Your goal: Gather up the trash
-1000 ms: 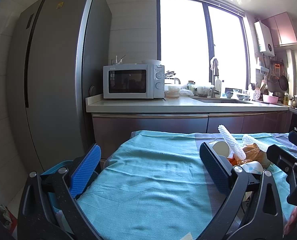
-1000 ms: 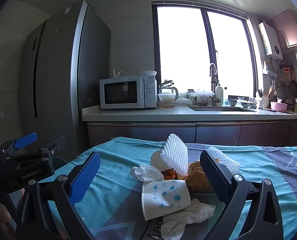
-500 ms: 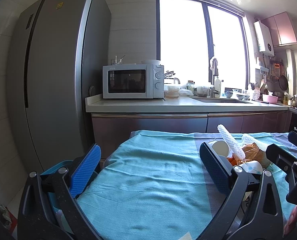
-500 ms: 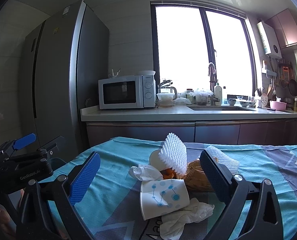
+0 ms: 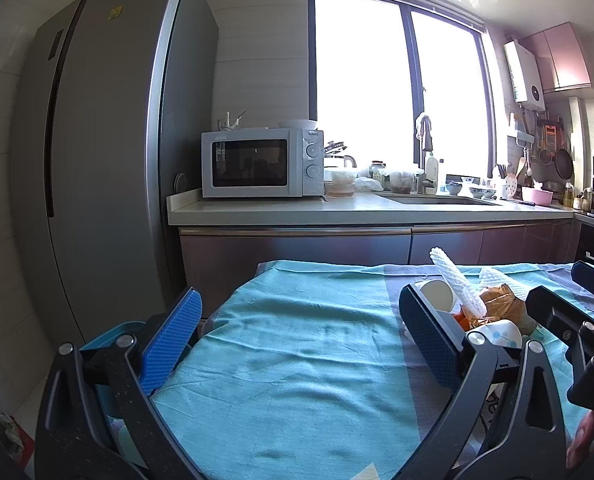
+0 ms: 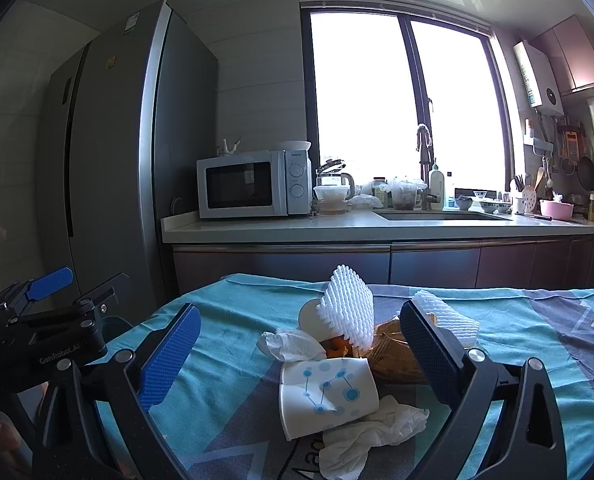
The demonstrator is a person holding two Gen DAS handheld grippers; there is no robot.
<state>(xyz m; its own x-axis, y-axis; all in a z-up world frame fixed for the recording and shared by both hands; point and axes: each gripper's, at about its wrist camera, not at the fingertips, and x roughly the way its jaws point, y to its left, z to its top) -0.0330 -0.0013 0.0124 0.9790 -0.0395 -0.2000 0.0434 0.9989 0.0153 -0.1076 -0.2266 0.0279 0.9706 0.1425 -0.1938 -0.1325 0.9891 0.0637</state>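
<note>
Home kitchen: tall fridge (image 5: 109, 160), microwave (image 5: 261, 163) on counter (image 6: 337, 232), sink (image 6: 441, 215), probably hanging pans (image 6: 587, 168)

I see the trash heaped on the table: a tipped paper cup (image 6: 327, 398), crumpled tissue (image 6: 371, 434) at its five o'clock, foam netting (image 6: 349, 312) at twelve.

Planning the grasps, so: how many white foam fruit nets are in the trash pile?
2. One foam net stands upright atop the pile's middle; the other foam net lies behind the right gripper's right finger. More may be hidden underneath.
</note>
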